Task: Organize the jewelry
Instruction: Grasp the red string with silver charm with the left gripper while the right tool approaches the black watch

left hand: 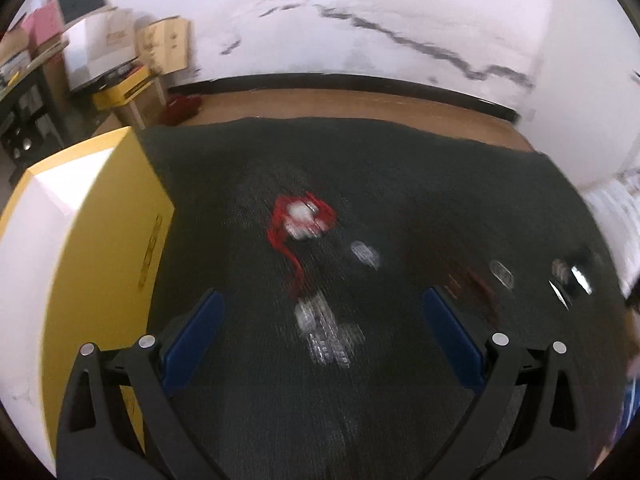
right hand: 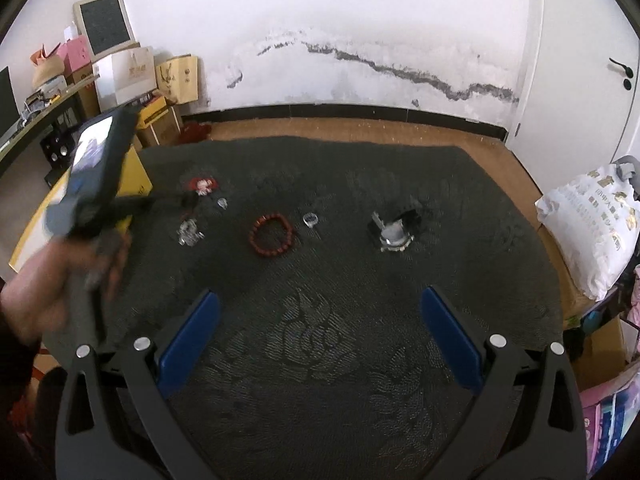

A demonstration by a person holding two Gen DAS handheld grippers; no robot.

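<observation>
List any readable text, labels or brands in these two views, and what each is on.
None can be read.
White bag: yellowish printed characters, too distorted.
Cardboard boxes: printed logos, too small.
Yellow box: dark side marking, blurred.

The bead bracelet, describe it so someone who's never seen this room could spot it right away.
Find the dark rug on the wooden floor. Near its middle lies the bead bracelet, a closed loop of round reddish-brown beads lying flat. The clear pieces around it are small and glassy, and the red item farther left has white on it; only the bracelet is a plain beaded ring.
</observation>
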